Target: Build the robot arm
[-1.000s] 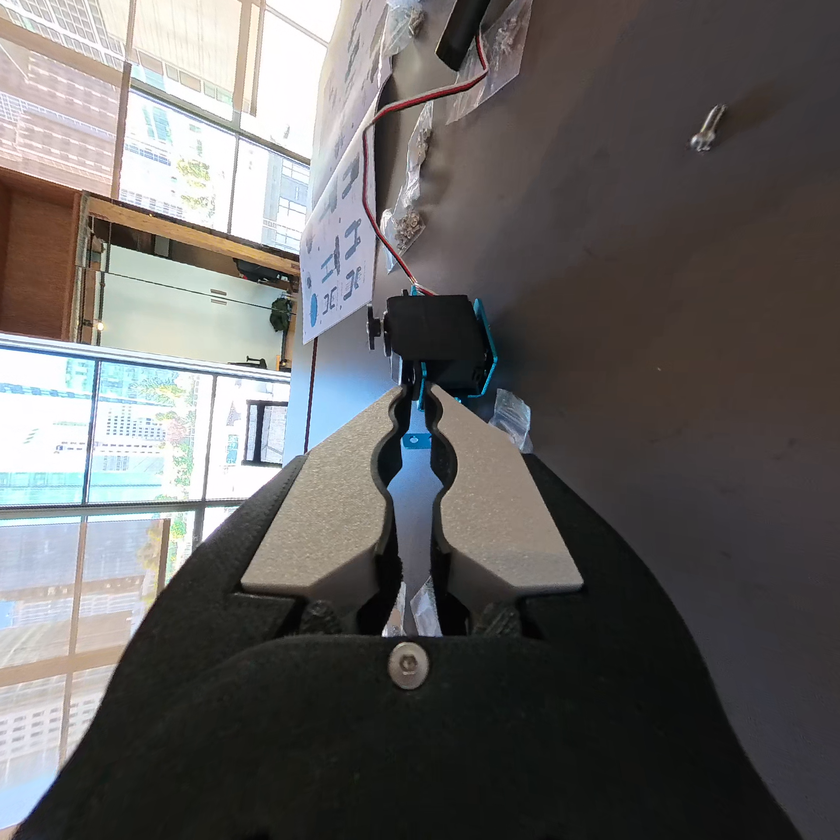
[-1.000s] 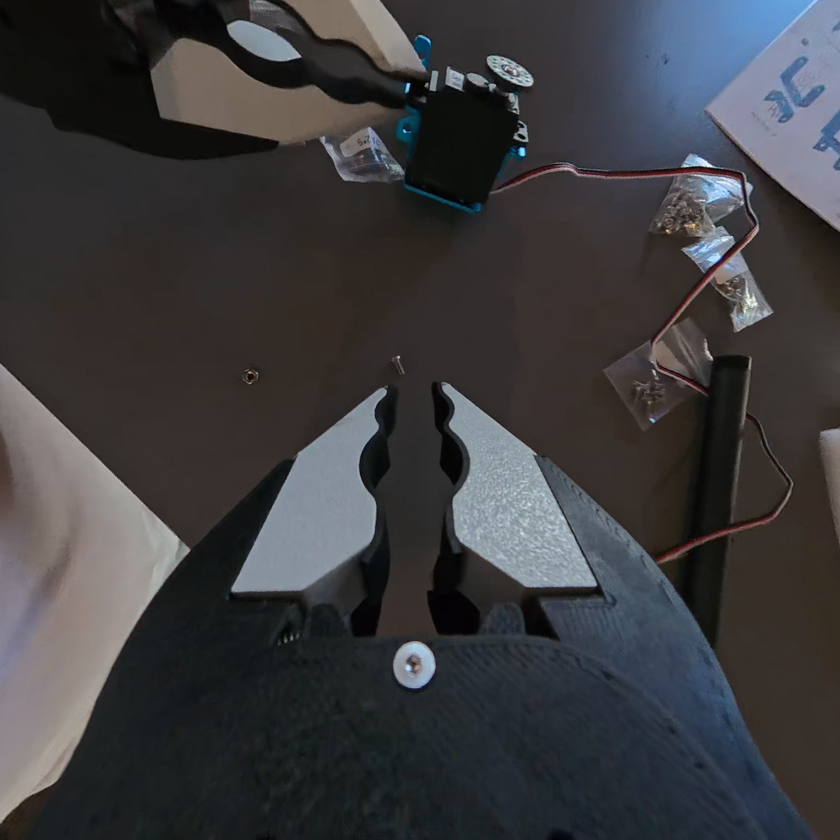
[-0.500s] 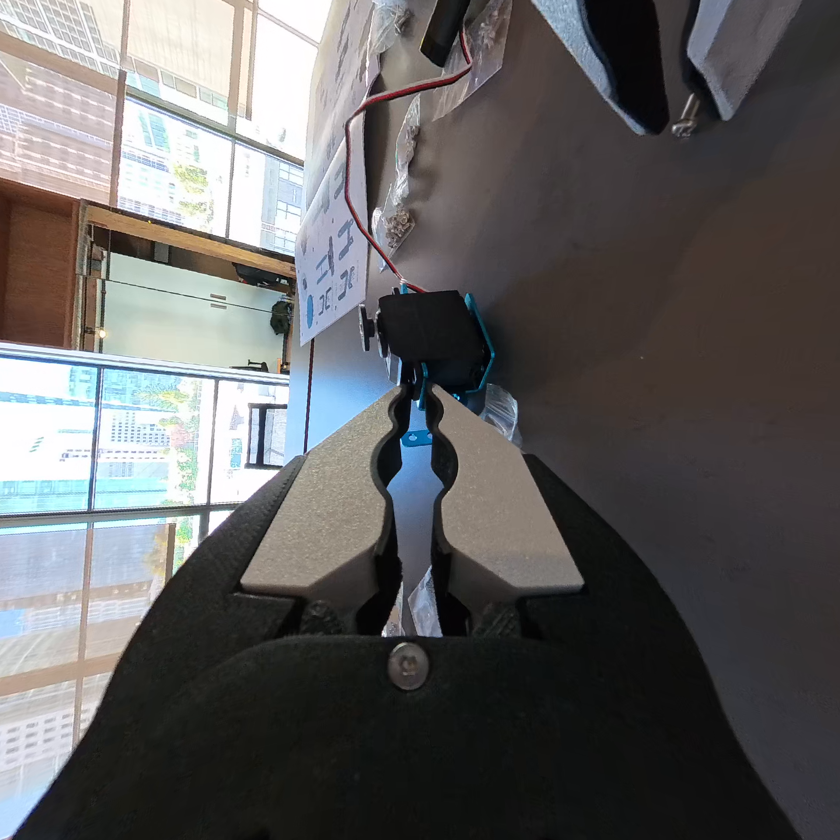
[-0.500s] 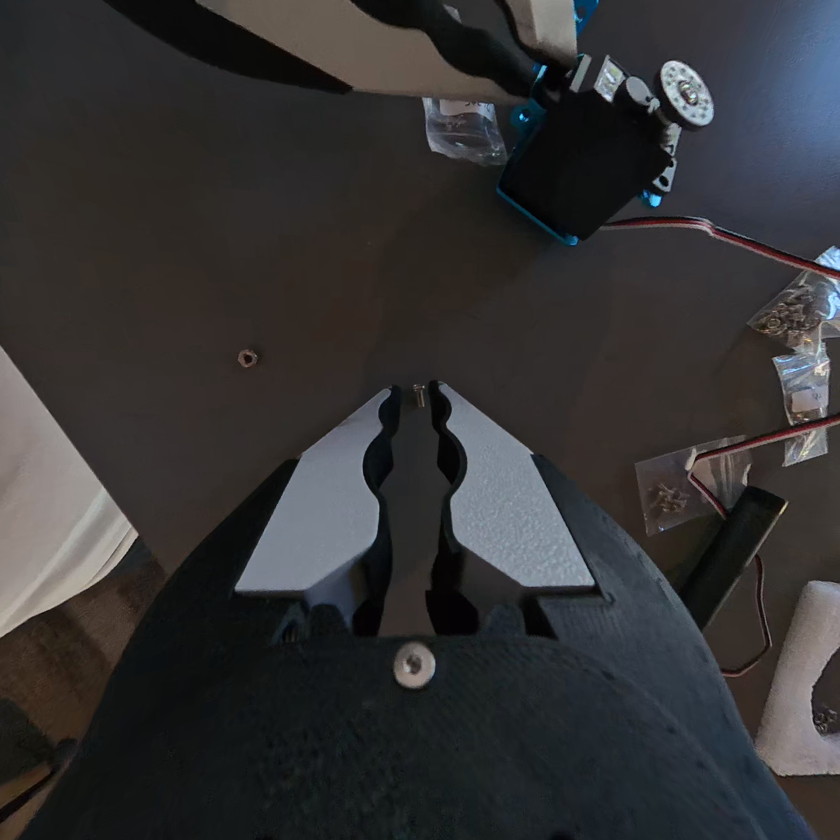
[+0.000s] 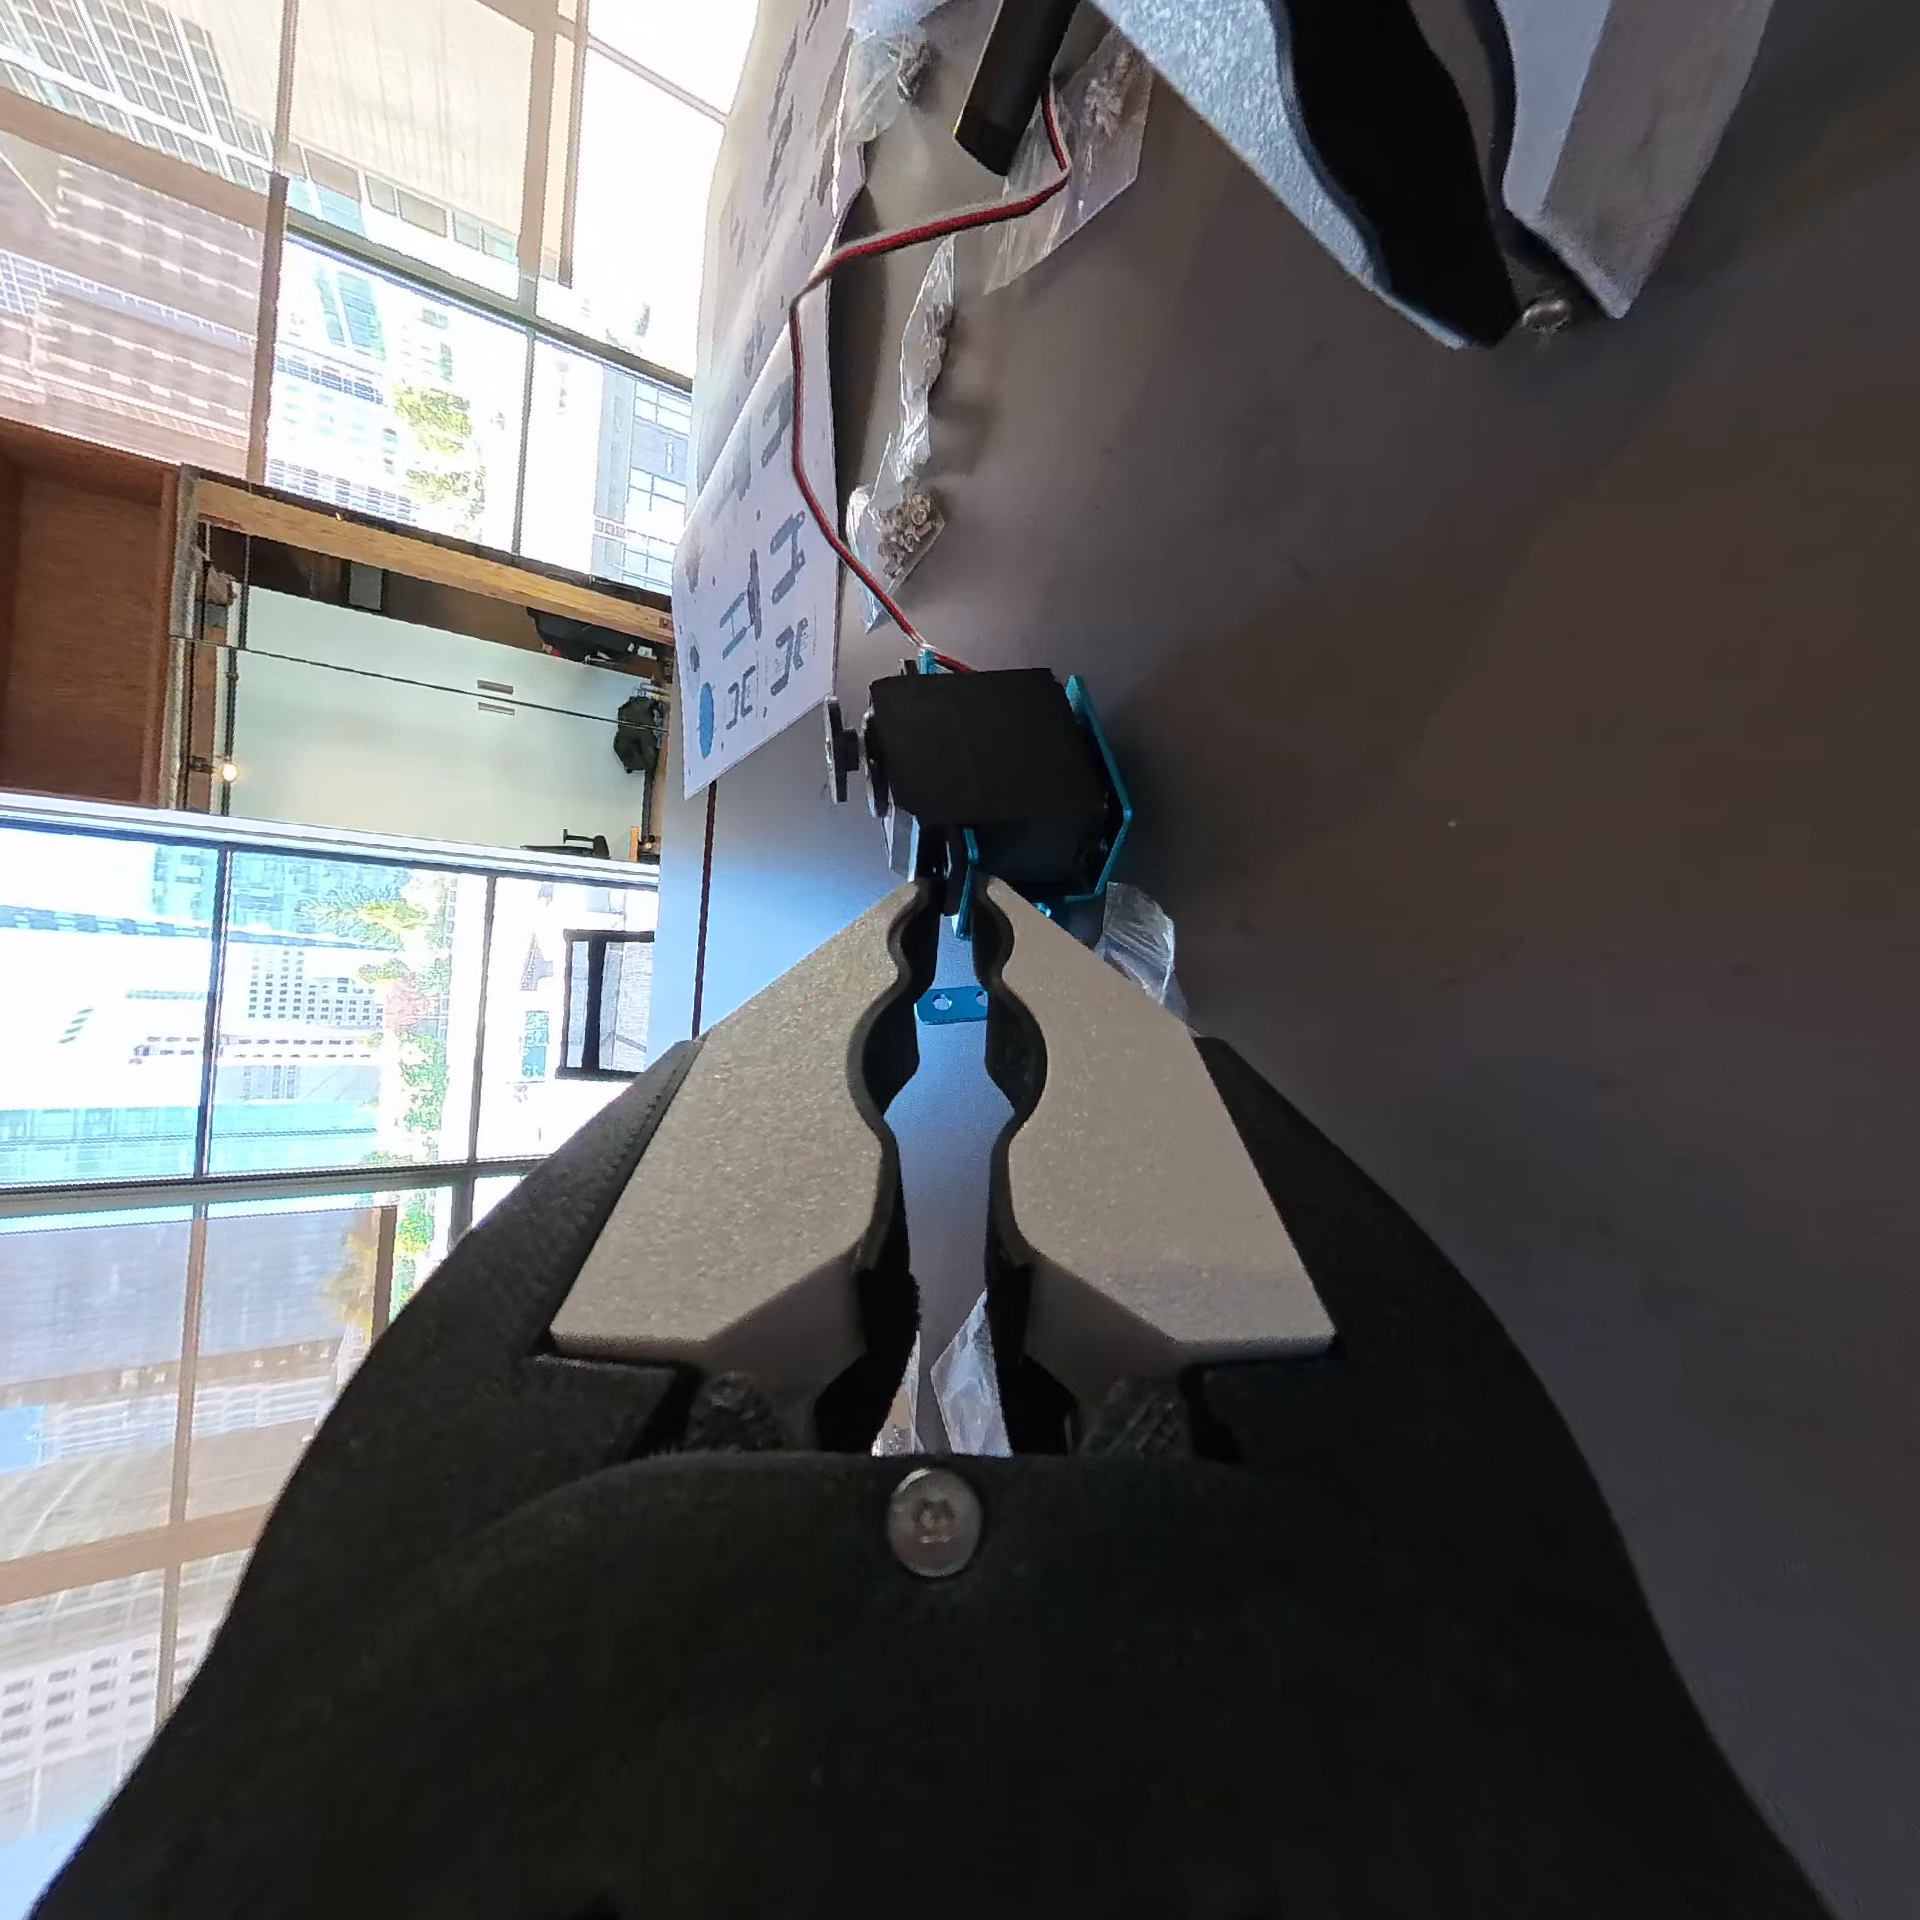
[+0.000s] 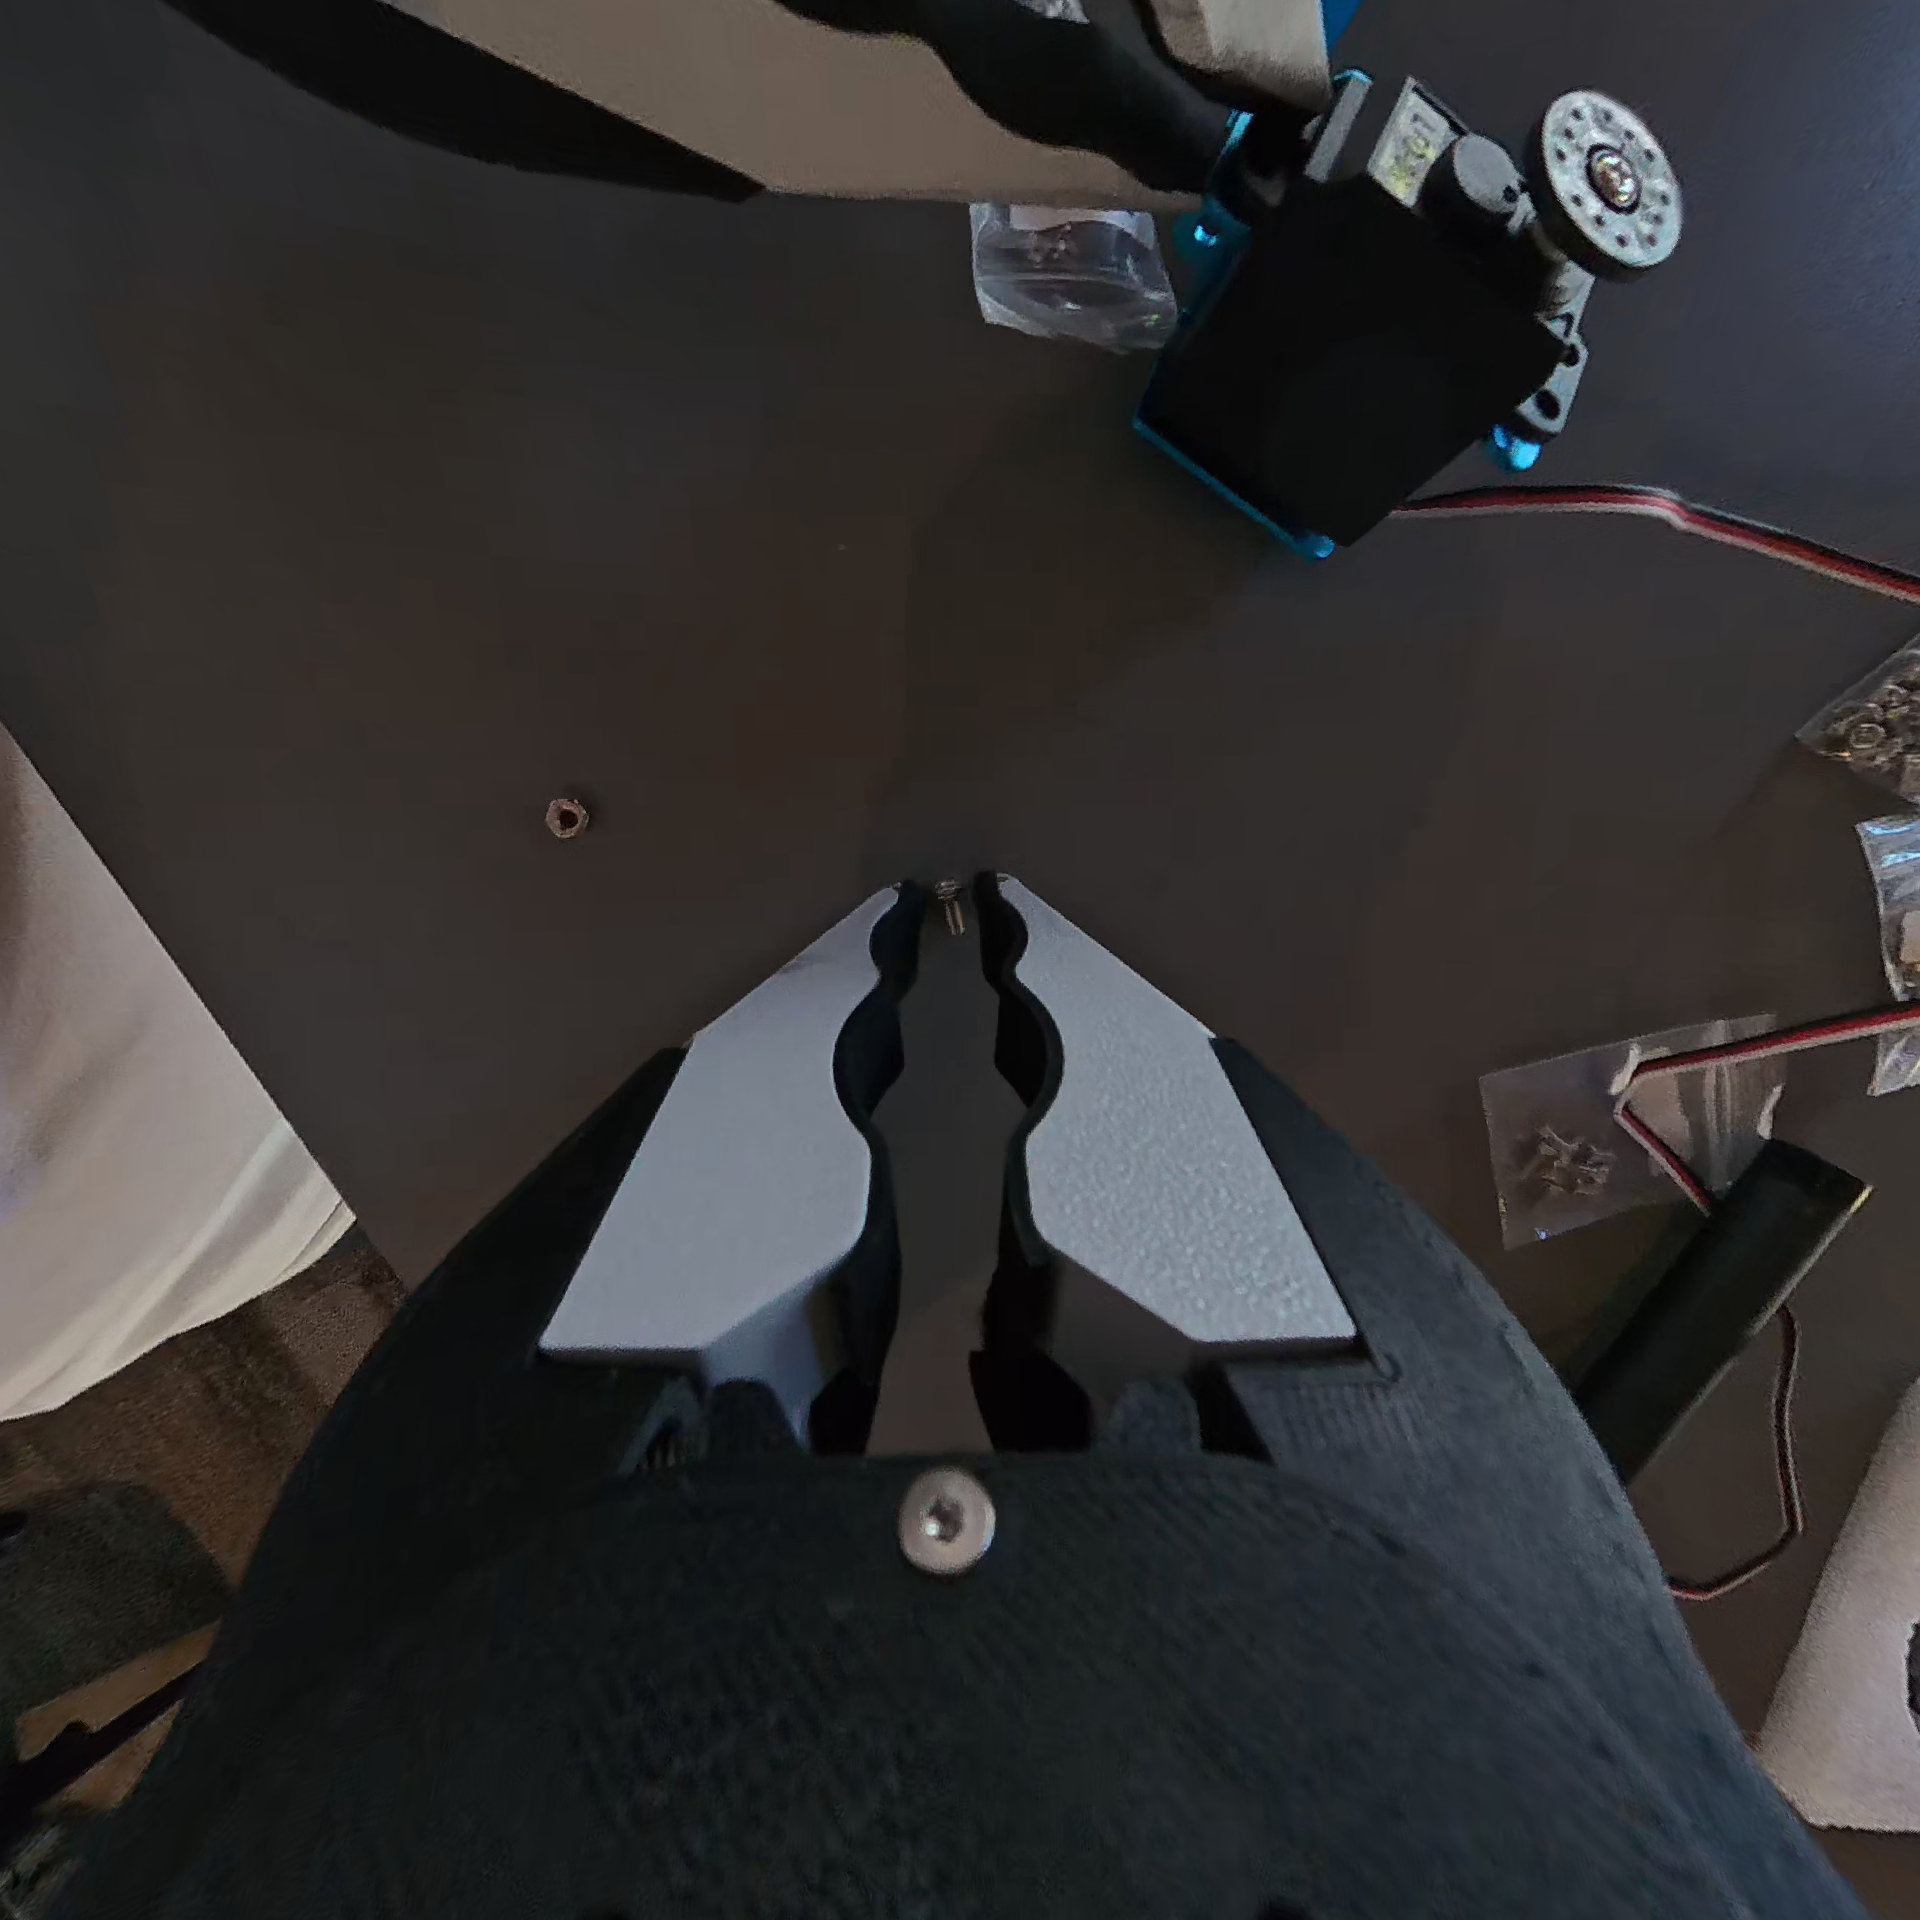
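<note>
The right gripper point(image 6: 948, 883) sets its narrowly parted jaws either side of a small screw point(image 6: 948, 902) lying well in from the table point(image 6: 520, 468) edge. I cannot tell whether they touch it, while the left gripper point(image 5: 951, 896) pinches the servo point(image 5: 987, 748) by its blue bracket point(image 5: 1103, 774).

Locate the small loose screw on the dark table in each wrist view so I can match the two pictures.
Left wrist view: the screw sits at the upper right, between the tips of the right gripper.
Right wrist view: the screw lies at centre, between that gripper's own fingertips.
Shared landmark: the black servo in its blue bracket, gripped by the left gripper.
</note>
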`<state>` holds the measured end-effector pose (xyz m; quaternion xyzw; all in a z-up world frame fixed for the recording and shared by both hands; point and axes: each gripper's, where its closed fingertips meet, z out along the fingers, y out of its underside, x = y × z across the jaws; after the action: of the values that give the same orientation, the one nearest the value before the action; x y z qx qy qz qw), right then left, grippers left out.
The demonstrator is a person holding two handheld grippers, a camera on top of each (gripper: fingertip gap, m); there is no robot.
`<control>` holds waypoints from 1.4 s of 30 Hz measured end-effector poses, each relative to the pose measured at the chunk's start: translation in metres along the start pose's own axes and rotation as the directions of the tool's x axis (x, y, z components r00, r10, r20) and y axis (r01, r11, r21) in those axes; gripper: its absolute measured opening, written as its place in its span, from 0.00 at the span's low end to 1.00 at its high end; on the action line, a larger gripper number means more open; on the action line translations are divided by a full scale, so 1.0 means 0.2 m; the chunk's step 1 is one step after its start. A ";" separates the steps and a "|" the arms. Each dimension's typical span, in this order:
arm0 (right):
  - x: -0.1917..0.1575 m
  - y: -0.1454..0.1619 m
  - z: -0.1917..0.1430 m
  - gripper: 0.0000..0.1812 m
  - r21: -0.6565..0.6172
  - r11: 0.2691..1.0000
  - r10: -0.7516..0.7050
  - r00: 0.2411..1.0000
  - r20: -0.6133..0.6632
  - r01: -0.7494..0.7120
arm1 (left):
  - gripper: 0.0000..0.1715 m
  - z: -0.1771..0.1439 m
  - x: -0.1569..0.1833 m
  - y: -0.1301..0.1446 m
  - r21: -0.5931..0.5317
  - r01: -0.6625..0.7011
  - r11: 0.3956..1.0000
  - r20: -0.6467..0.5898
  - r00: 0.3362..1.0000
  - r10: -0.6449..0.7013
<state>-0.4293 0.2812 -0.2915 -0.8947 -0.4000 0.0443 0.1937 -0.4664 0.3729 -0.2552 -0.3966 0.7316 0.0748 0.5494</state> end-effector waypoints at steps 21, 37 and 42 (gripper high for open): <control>0.08 -0.44 -0.22 0.03 0.678 0.587 0.278 0.897 0.343 -0.441 | 0.02 -0.01 -0.02 -0.01 0.026 0.039 0.999 0.013 0.999 -0.040; 0.18 -0.55 -0.11 0.03 0.717 0.505 0.303 0.877 0.373 -0.480 | 0.02 -0.02 -0.01 -0.03 0.044 0.035 0.998 0.013 0.999 -0.036; 0.19 -0.54 -0.09 0.03 0.734 0.575 0.304 0.927 0.217 -0.361 | 0.02 -0.02 -0.02 -0.03 0.043 0.039 0.998 0.015 0.999 -0.040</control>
<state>-0.4744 0.3689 -0.2306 -0.7854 -0.1747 0.2739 0.5268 -0.4644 0.3687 -0.2494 -0.3985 0.7205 0.0515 0.5651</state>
